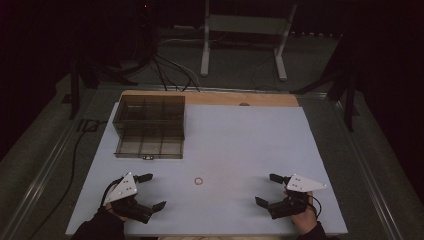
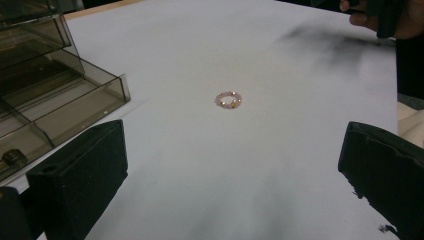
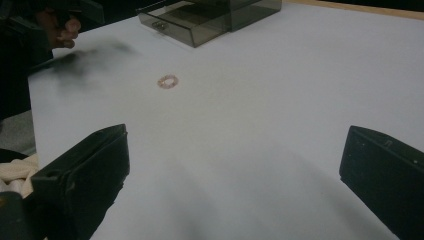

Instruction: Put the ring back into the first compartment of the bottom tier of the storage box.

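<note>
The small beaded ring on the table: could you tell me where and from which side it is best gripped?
The beaded ring lies flat on the white table, so probably come straight down and pinch across one side of its band. The open left gripper looks slightly nearer than the right gripper.

- No writing, label, brand, number or sign can be read anywhere here — not from above, not from either gripper view.
- The smoky clear box (image 1: 150,125) carries no legible marking on its walls or its drawer front.
- The grey plates on the two grippers are plain — small dots on them, no letters.
- The white tabletop (image 1: 240,145) is blank.
</note>
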Demonstrator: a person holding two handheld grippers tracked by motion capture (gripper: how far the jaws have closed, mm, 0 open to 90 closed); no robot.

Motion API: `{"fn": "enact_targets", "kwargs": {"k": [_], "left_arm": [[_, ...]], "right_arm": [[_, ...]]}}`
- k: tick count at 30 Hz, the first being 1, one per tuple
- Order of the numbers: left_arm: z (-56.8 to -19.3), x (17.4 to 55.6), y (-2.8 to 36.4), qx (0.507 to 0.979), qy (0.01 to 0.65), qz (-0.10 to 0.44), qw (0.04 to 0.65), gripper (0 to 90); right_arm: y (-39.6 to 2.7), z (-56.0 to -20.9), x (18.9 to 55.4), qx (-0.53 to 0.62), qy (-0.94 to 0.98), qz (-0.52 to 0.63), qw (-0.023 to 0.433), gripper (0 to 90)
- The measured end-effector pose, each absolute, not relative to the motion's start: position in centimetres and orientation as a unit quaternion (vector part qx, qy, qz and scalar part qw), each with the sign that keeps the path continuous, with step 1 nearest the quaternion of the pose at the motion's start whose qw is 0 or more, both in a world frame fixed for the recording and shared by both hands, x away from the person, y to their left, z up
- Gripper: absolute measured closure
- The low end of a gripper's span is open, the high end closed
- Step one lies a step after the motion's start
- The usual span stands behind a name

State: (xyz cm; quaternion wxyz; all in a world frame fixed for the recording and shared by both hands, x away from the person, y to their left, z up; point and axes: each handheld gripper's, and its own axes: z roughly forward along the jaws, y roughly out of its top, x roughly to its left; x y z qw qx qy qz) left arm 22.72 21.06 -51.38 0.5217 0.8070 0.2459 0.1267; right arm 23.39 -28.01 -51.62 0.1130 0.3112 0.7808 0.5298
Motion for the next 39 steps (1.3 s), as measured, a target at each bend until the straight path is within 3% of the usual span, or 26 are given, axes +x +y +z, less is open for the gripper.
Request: {"fn": "enact_targets", "kwargs": {"k": [39], "left_arm": [[-48.8, 24.4, 18.6, 0.802, 0.22, 0.102, 0.546, 0.6]], "right_arm": [[-28.0, -51.6, 23.2, 0.313, 0.781, 0.528, 0.113, 0.0]]}}
